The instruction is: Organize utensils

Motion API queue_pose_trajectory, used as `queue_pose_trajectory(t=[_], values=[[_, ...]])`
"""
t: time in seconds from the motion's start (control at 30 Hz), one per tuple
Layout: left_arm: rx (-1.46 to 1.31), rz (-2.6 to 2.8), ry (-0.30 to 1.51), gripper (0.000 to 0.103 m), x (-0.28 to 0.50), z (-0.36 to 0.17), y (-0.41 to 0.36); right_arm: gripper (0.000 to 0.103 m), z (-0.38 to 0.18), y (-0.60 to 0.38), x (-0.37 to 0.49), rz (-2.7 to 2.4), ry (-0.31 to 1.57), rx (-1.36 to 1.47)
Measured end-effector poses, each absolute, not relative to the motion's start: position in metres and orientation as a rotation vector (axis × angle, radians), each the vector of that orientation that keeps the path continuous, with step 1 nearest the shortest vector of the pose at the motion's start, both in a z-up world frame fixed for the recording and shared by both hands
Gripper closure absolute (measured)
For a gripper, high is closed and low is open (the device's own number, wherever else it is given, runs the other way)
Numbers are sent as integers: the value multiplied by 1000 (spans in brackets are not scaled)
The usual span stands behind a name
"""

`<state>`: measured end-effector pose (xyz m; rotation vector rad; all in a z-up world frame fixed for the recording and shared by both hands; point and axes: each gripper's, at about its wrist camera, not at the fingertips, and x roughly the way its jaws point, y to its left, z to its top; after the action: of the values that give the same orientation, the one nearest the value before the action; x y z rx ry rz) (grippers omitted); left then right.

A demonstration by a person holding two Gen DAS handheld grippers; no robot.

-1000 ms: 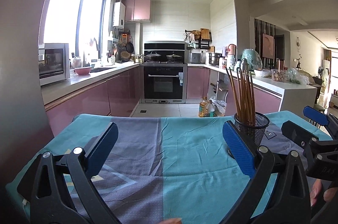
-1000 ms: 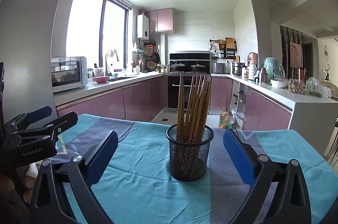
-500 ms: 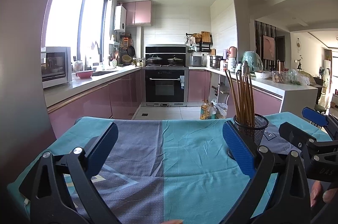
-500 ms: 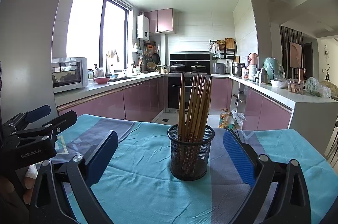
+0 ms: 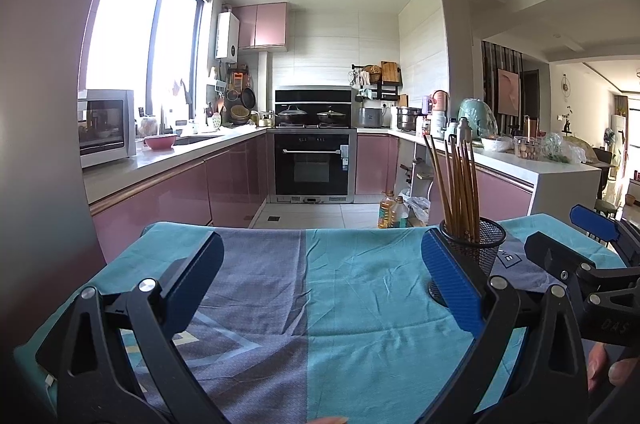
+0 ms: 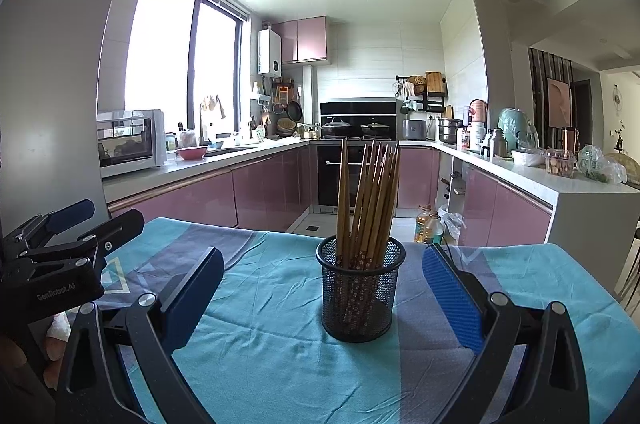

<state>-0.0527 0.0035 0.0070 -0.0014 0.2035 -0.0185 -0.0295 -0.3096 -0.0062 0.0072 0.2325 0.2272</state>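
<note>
A black mesh cup (image 6: 360, 292) stands on the table, holding several brown chopsticks (image 6: 370, 199) upright. My right gripper (image 6: 320, 288) is open and empty, its blue pads on either side of the cup and a little short of it. My left gripper (image 5: 320, 276) is open and empty over the cloth. In the left wrist view the cup (image 5: 474, 252) stands just past its right pad, and the right gripper (image 5: 592, 248) shows at the right edge. The left gripper also shows in the right wrist view (image 6: 76, 228) at the left edge.
A teal and grey cloth (image 5: 320, 304) covers the table. Beyond the table's far edge lie the kitchen floor, pink cabinets, an oven (image 5: 314, 163) and oil bottles (image 5: 392, 212). A white counter (image 6: 560, 191) stands at the right.
Both grippers have shifted only slightly; the cup looks a touch nearer in the right wrist view. Nothing was taken hold of or let go.
</note>
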Motion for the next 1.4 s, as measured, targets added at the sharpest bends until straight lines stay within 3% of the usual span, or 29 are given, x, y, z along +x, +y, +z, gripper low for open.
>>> queue_pose_trajectory(t=[1.4], values=[[-5,-16,200,6,-55,7,2,7,-2,-308,-28,225,227,19]])
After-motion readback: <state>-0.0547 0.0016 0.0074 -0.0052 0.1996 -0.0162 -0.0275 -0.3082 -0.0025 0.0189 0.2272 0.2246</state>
